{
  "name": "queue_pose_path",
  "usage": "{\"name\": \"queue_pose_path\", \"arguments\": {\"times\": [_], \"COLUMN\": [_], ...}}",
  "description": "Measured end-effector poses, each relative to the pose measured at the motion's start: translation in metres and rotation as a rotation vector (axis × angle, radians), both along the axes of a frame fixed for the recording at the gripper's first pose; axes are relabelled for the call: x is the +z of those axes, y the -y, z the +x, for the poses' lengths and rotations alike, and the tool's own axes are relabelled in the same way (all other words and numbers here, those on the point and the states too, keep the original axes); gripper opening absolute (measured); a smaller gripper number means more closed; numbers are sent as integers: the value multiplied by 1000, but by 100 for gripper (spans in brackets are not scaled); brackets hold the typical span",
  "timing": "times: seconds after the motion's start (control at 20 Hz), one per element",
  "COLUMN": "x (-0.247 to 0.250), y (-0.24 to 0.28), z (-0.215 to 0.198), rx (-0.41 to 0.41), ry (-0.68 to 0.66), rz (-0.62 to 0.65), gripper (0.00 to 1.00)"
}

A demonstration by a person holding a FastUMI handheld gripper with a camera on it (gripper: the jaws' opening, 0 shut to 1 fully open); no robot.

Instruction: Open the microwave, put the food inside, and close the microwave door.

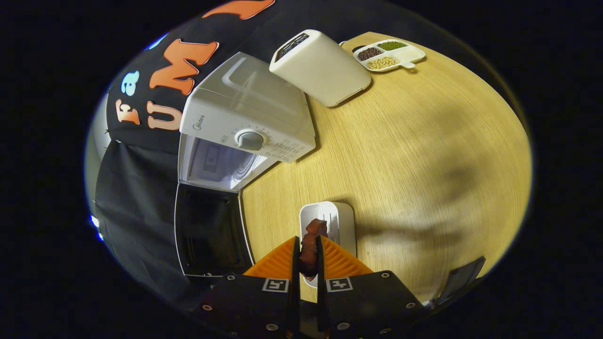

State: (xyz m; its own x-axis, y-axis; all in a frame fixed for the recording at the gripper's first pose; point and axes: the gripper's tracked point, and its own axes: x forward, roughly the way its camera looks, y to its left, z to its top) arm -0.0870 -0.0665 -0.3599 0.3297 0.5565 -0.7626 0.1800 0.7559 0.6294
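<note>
A white microwave [245, 117] with a round dial stands on the wooden table [424, 155], left of and beyond my fingers. Its door [209, 230] hangs wide open toward me, and the pale cavity [216, 162] shows behind it. My gripper [308, 247] is shut on a dark reddish-brown piece of food [312, 242], which stands up between the two fingers. Directly under and just ahead of the food lies a small white rectangular dish [337, 221].
A white toaster [320, 66] lies beside the microwave, farther back. Beyond it, a white divided tray [390, 55] holds beans and grains in separate compartments. A dark flat object [459, 278] sits at the table's near edge, right of the fingers.
</note>
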Motion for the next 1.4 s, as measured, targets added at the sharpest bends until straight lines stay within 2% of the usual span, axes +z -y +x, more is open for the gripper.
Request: {"name": "queue_pose_path", "arguments": {"times": [0.1,0.5,0.85,1.1,1.4], "x": [5,58,93,82,71], "y": [-1,-34,-106,-160,-207], "z": [5,18,45,58,87], "rx": [-64,-264,-341,-347,-407], "ry": [27,150,293,332,374], "rz": [-7,63,132,112,114], "gripper": [12,11,11,11,11]}}
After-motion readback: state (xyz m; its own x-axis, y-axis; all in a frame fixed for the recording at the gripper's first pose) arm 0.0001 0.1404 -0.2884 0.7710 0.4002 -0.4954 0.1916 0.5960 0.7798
